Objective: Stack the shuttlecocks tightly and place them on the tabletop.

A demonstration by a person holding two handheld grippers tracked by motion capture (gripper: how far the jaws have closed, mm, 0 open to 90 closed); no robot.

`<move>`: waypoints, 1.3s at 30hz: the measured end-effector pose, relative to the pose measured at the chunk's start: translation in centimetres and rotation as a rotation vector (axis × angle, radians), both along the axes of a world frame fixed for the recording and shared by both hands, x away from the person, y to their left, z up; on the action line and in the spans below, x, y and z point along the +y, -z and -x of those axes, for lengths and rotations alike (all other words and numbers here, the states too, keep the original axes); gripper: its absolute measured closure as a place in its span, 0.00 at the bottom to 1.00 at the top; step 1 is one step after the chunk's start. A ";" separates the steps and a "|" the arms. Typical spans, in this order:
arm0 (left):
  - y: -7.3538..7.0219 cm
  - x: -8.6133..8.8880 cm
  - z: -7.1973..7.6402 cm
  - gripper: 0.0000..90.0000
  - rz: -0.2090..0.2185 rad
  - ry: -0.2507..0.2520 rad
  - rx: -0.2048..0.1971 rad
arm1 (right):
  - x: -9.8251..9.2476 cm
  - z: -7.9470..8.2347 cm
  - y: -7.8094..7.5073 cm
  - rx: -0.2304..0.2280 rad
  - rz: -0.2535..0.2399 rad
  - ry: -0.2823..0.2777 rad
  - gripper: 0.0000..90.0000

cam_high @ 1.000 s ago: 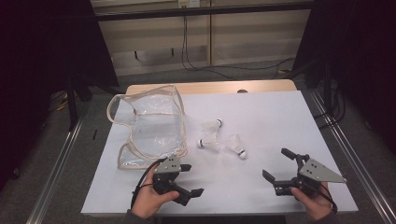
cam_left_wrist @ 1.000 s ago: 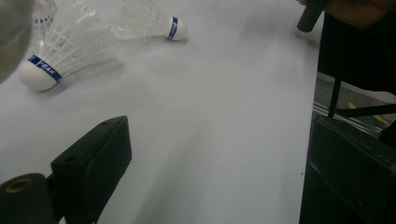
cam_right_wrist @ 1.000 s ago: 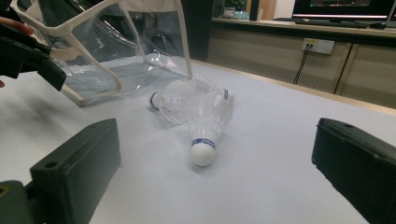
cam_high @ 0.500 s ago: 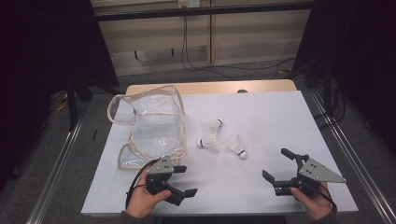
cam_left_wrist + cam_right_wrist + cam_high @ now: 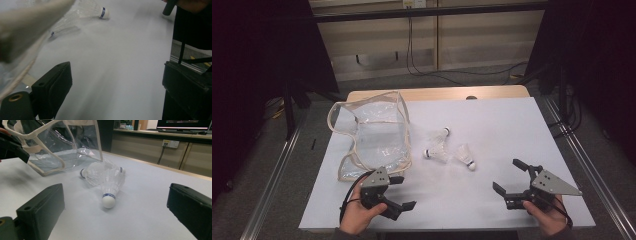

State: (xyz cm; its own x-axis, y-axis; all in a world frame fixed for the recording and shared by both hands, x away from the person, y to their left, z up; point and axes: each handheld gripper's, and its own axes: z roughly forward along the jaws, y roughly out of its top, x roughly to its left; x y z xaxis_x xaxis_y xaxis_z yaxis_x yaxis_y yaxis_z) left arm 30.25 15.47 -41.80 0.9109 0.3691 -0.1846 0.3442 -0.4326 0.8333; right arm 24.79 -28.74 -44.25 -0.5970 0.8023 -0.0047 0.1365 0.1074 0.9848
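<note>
Now, the three shuttlecocks [image 5: 447,150] lie in a loose cluster mid-table, touching or nearly so, just right of the clear bag [image 5: 372,132]. The nearest one [image 5: 110,192] points its white cork at your right gripper [image 5: 517,182], whose jaws stand wide apart and empty, near the front edge. Your left gripper [image 5: 399,192] is also wide open, holding nothing, just beside the bag's near corner. My read is that you are lining up to pick a shuttlecock and bag it. Take the nearest by its cork end, not the thin skirt, which would likely crush. Let the left pinch the bag's trim [image 5: 27,50] to hold the mouth open. The table [image 5: 512,125] lies bare to the right and behind; keep your wrists off the front edge.
</note>
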 end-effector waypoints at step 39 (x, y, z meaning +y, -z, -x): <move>0.9 5.8 -0.7 0.04 -0.032 -0.097 -0.031 | 0.2 -0.1 0.1 0.004 0.014 0.002 0.01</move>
